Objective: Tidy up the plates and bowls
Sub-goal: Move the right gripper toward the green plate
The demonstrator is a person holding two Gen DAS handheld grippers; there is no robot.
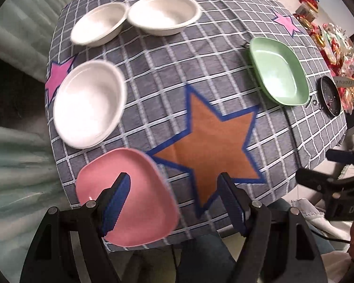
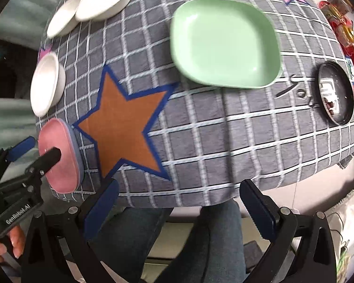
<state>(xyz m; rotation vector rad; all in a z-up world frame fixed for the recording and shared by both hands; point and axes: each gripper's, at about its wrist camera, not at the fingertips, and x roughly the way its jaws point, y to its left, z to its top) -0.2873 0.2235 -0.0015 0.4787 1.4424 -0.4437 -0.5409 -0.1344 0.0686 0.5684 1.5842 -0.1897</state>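
Note:
A pink square plate lies at the table's near left corner; it also shows in the right wrist view. My left gripper is open above its near right edge, one finger over the plate. A green square plate lies at the right; it also shows in the right wrist view. Three white bowls sit on the left: a near one and two at the back. My right gripper is open and empty, off the table's near edge.
The table wears a grey checked cloth with an orange star. A small black dish sits at the right edge, also in the right wrist view. Colourful packets crowd the far right. The person's legs are below.

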